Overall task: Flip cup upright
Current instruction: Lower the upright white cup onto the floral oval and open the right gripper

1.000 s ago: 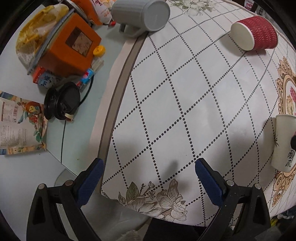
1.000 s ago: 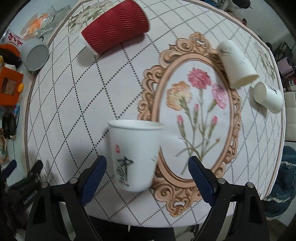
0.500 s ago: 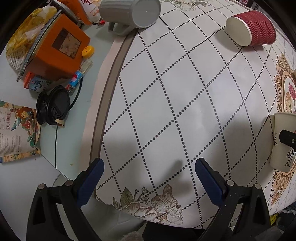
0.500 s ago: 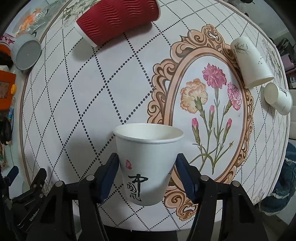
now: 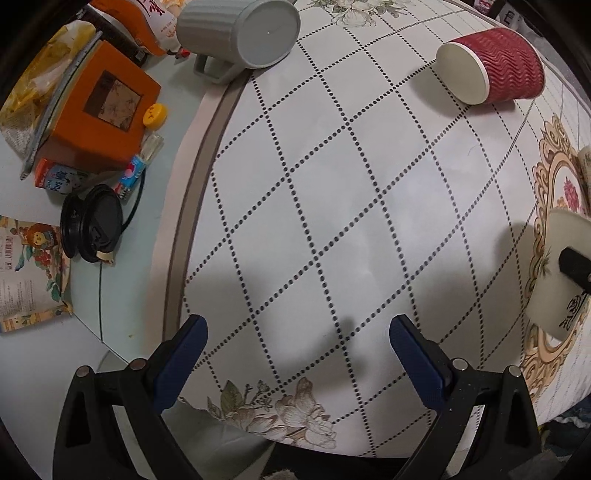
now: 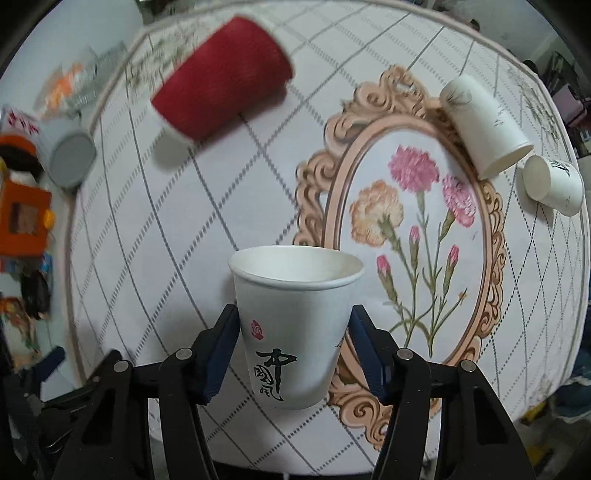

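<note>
A white paper cup [image 6: 293, 325] with black calligraphy stands upright, mouth up, between the blue pads of my right gripper [image 6: 295, 347], which is shut on its sides. The cup also shows at the right edge of the left wrist view [image 5: 561, 273]. My left gripper [image 5: 297, 350] is open and empty above the near edge of the patterned tablecloth [image 5: 332, 184]. A red ribbed cup [image 5: 491, 66] lies on its side at the far side; it also shows in the right wrist view [image 6: 221, 77].
Two more white cups [image 6: 484, 125] [image 6: 554, 181] lie on their sides at the right. A grey mug [image 5: 240, 33] lies on its side at the cloth's far left edge. An orange box [image 5: 99, 107], a black lid [image 5: 92, 221] and snack packets crowd the left.
My right gripper closed on the white cup, which now sits upright between the pads. The view has shifted and blurred, so the gripper is moving. My left gripper stays open.
</note>
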`<state>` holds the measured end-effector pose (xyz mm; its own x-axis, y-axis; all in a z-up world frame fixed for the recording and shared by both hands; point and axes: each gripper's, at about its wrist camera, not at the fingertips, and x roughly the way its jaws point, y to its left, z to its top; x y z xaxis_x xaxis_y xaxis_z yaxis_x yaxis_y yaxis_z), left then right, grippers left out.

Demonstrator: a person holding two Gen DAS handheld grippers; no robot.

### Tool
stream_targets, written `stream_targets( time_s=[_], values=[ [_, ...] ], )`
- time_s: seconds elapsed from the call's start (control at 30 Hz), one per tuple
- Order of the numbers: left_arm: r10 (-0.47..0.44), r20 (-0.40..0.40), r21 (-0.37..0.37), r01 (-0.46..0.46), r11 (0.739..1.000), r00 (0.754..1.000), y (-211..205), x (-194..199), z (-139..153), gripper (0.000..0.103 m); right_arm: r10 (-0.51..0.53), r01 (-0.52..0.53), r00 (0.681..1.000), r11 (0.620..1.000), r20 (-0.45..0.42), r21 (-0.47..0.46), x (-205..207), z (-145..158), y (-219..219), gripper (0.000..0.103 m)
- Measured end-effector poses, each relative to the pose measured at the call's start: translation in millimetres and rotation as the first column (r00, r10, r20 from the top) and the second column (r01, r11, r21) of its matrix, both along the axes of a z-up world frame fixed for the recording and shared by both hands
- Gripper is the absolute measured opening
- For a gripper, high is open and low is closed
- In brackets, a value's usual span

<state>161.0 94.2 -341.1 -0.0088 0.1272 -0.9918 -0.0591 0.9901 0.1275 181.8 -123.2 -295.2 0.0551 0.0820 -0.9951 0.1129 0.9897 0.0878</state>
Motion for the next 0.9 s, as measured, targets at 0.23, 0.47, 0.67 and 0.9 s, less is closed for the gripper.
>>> stream_targets(
  time_s=[0.23,0.47,0.67,0.9],
  values=[
    [0.002,-0.002,-0.001,-0.002,1.0,1.0,-9.3,27.2,-7.9,0.101,-0.073,0.076,0.954,0.997,0.291,-0.002,7.0,24.5,-17.8,0.063],
    [-0.039,0.032,0.062,0.037,0.997,0.999,-25.3,52.5,-17.2,0.101,-0.029,0.119,0.848,0.983,0.529,-0.137,12.4,14.9,-9.0,0.063],
    [-0.052,0.049,0.082,0.048,0.995,0.997,-38.6,47.9,-15.2,0.101,0.016,0.101,0.823,0.98,0.567,-0.173,-5.3,7.0,-2.5,0.063],
    [-0.098,0.087,0.068,0.093,0.993,0.991,-45.6,22.4,2.8,0.101,-0.002,0.097,0.85,0.983,0.527,-0.153,-29.5,4.7,-4.7,0.066]
  ],
)
